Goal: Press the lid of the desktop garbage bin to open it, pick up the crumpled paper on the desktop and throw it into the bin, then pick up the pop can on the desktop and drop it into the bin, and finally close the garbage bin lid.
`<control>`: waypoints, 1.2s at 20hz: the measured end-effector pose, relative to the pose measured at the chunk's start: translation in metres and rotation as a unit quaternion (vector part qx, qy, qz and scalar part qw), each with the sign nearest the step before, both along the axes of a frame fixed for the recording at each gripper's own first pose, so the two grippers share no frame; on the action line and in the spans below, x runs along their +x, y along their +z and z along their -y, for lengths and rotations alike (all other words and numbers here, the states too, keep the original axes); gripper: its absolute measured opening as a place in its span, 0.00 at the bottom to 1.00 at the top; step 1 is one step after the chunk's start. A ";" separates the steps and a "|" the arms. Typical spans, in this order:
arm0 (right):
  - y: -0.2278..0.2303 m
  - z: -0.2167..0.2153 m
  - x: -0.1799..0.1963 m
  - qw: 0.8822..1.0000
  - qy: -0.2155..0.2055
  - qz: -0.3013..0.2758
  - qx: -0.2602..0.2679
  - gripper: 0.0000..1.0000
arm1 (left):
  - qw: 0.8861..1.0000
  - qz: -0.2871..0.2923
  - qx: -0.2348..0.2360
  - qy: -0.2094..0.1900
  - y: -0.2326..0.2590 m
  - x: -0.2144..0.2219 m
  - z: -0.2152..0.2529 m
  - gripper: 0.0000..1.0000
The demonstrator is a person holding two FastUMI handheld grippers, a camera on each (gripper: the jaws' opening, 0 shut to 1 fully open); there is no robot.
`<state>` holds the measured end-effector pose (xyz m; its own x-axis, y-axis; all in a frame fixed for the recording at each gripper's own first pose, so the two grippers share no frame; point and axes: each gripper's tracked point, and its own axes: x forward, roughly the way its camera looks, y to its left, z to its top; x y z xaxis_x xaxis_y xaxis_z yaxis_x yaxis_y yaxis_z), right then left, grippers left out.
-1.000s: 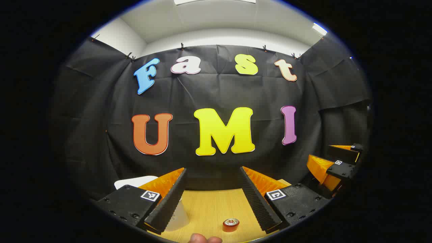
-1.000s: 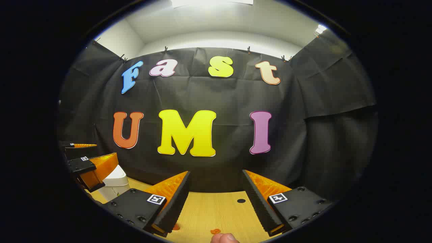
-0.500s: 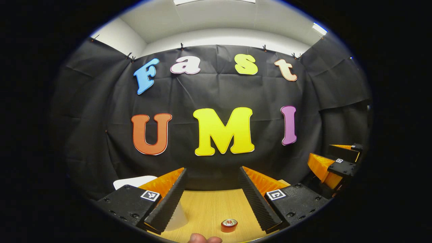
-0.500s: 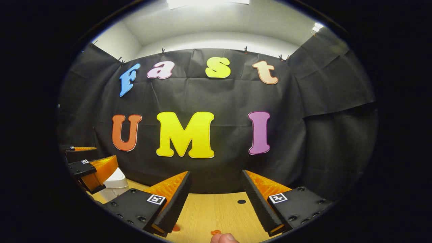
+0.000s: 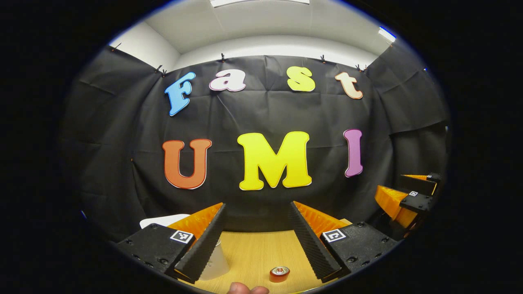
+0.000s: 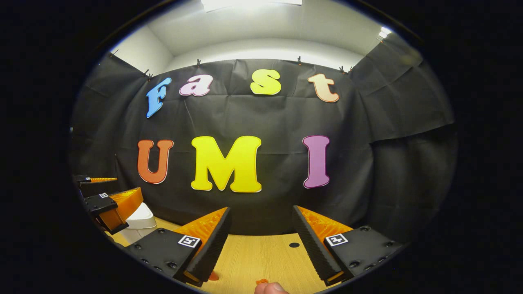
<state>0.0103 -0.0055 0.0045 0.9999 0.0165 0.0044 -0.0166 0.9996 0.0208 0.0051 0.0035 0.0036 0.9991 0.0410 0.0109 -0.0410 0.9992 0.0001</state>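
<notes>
Both grippers hover with fingers spread, holding nothing: left gripper, right gripper. The bin stands near the worktop's left edge, pop can mid-worktop; press squarely down on the lid

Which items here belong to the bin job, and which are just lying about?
Job:
bin, white, lid down
can, upright on the desk
left tongs, open
right tongs, open

Lying about:
desk, wooden
hole in the desk
small orange bits on the desk
</notes>
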 end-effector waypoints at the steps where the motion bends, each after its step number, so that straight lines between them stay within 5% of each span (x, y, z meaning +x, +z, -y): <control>1: 0.000 0.000 0.001 1.000 0.000 -0.002 0.000 0.94 | 1.000 0.000 0.002 0.003 -0.001 0.001 -0.001 0.98; 6: 0.000 0.002 0.007 1.000 0.005 -0.004 -0.005 0.94 | 0.999 0.007 0.004 0.031 0.005 0.009 -0.016 0.98; 12: -0.001 0.006 0.013 1.000 0.010 -0.008 -0.017 0.94 | 0.994 -0.007 0.009 0.108 0.001 0.025 -0.065 0.98; 13: -0.002 0.006 0.014 1.000 0.011 -0.011 -0.020 0.94 | 0.993 -0.010 0.014 0.120 -0.001 0.028 -0.073 0.91; 14: -0.003 0.006 0.015 1.000 0.012 -0.013 -0.021 0.95 | 0.991 -0.012 0.020 0.132 -0.003 0.030 -0.081 0.98; 24: -0.006 0.026 0.017 0.999 -0.005 -0.024 -0.041 0.95 | 0.976 -0.039 0.017 0.216 -0.024 0.045 -0.132 0.81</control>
